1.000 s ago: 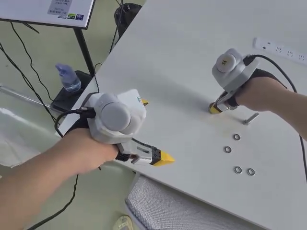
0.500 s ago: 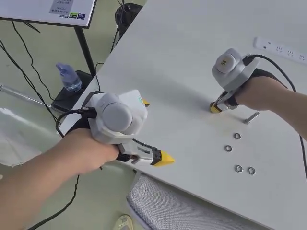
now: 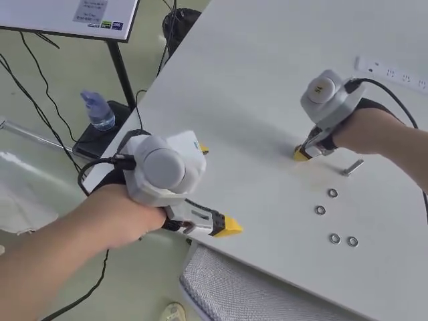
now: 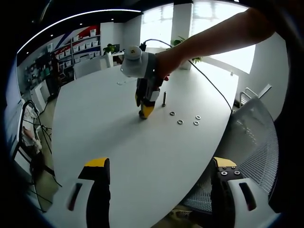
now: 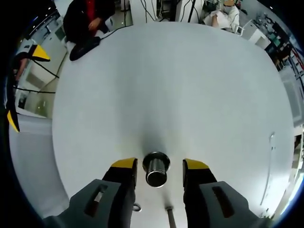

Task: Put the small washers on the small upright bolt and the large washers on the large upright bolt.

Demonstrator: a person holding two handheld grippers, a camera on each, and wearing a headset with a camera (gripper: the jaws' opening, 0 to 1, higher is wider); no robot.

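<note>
White table (image 3: 254, 100) carries four washers (image 3: 320, 210), one small bolt (image 3: 352, 167), one large bolt (image 5: 156, 169).

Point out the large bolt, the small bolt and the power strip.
large bolt (image 5: 156, 167): right gripper view, on its top end.
small bolt (image 4: 164, 99): left gripper view, on its upright shaft.
power strip (image 3: 391, 71): head view, on its top face.
</note>
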